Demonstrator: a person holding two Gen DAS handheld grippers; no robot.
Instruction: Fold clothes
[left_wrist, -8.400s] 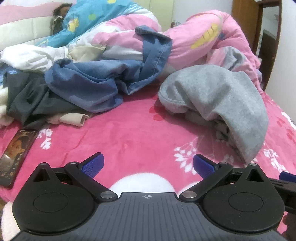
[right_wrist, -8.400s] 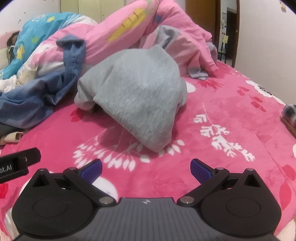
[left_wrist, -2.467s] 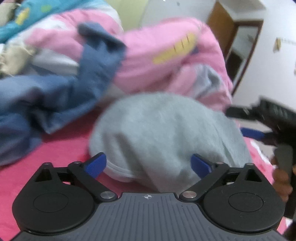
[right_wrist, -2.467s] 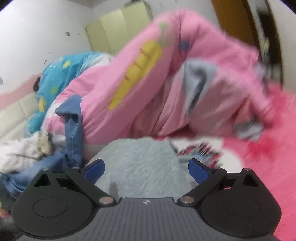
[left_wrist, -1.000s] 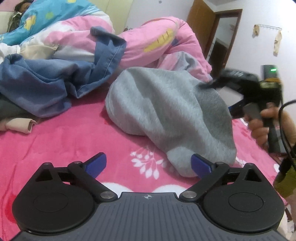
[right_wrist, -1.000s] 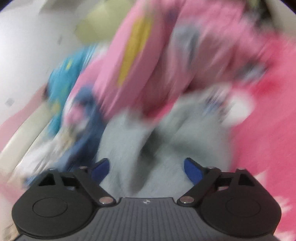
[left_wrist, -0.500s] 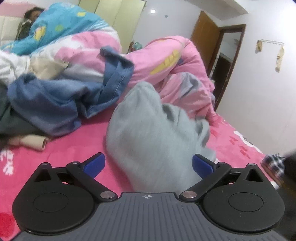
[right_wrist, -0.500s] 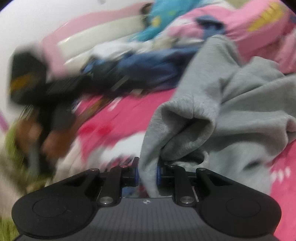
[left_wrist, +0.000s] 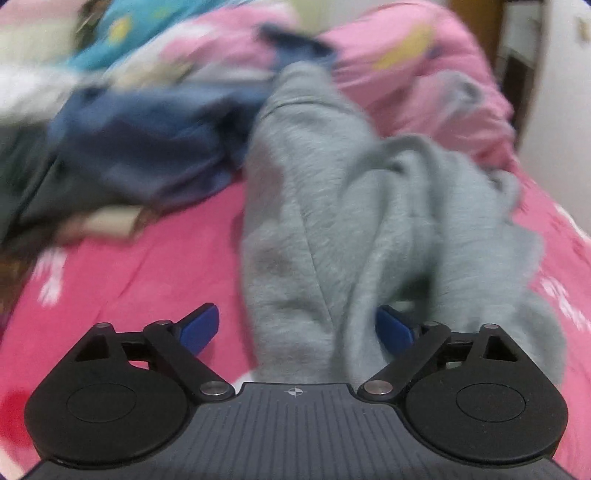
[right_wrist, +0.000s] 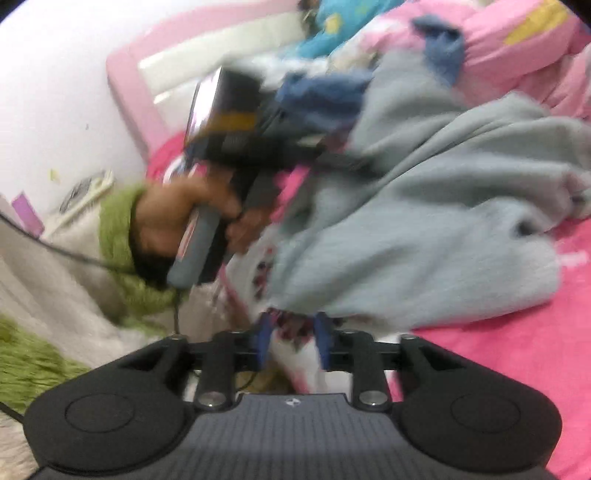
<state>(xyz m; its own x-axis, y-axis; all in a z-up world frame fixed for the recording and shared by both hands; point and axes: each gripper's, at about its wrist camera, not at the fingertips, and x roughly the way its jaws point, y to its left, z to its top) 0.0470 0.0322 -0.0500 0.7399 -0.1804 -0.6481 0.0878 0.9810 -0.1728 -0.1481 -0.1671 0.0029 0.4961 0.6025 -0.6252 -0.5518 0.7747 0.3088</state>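
Your left claw (left_wrist: 297, 328) is closing around the grey garment (left_wrist: 351, 221) at frame centre to spread it, while your right claw (right_wrist: 291, 341), lower centre, is opening, empty.

The sweater (left_wrist: 332, 206) is gray. The bed sheet (left_wrist: 147, 266) is bright pink with white flowers. The sleeve (right_wrist: 118, 236) is green.

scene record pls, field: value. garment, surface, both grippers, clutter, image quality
garment: grey sweatshirt, crumpled, stretched toward the camera
surface: pink floral bedspread
left gripper: jaws wide and closing, grey fabric between the pads, not pinched
right gripper: jaws narrow and opening, nothing clearly gripped, sweatshirt edge just beyond
clutter: blue denim garment and pink quilt behind the sweatshirt
image quality: both views motion-blurred
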